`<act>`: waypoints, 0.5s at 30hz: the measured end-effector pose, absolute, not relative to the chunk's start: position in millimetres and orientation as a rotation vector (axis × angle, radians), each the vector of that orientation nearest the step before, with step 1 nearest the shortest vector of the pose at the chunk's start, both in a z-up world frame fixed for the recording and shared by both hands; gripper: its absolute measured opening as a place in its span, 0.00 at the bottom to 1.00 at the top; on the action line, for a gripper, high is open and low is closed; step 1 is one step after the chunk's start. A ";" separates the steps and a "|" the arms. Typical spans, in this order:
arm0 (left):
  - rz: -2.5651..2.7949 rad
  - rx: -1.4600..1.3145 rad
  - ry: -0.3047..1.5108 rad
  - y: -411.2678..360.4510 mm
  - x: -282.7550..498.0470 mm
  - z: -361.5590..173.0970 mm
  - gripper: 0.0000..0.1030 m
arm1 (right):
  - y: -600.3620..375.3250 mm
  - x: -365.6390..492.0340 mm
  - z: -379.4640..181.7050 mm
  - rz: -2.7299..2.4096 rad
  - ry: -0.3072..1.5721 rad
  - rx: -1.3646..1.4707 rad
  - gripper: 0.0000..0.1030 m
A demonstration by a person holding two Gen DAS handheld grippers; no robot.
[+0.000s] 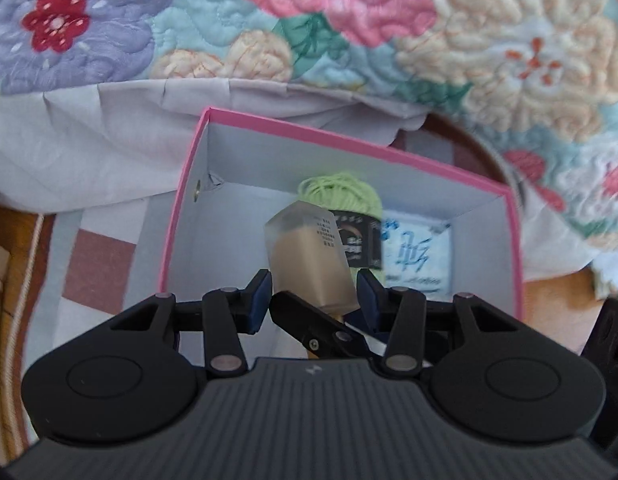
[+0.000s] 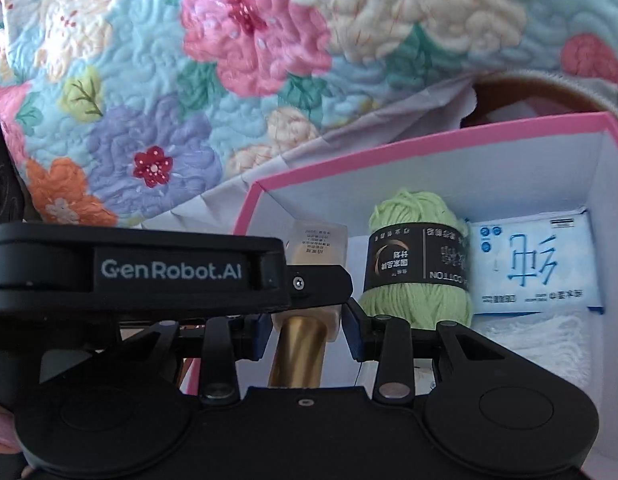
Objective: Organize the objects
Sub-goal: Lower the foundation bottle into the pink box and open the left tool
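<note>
The pink-rimmed box (image 2: 429, 136) serves as the landmark. Inside it, against the far wall, lie a green yarn ball (image 2: 417, 264) and, beside it toward the right wall, a blue tissue pack (image 2: 537, 264); both appear already sorted. Above the box's near-left part, a frosted bottle (image 1: 305, 260) with a gold cap (image 2: 297, 348) is held tilted. The left tool (image 1: 313, 292) brackets the bottle's body, contact uncertain; the right tool (image 2: 305, 320) appears clenched near the cap. Judged remaining: setting the bottle down inside. A floral quilt (image 1: 349, 20) lies beyond the box.
</note>
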State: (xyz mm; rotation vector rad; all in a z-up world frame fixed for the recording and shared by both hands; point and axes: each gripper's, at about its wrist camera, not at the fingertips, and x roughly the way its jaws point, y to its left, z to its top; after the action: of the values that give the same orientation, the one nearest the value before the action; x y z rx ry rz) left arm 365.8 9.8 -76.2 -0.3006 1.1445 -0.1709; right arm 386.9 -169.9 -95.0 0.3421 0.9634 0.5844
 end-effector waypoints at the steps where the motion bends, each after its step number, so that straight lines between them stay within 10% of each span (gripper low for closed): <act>1: -0.174 -0.277 1.160 8.8 369.6 -77.5 0.43 | -168.0 389.7 -97.1 0.599 0.969 0.327 0.41; 15: -0.175 -0.158 1.246 -0.2 413.4 -94.3 0.39 | -148.8 429.2 -116.1 0.578 1.076 0.285 0.41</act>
State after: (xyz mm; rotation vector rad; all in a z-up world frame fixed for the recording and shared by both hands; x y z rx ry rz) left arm 413.4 -0.2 -94.3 -0.1580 1.2459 -0.1754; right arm 429.2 -148.8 -116.1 0.2845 1.0761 0.5777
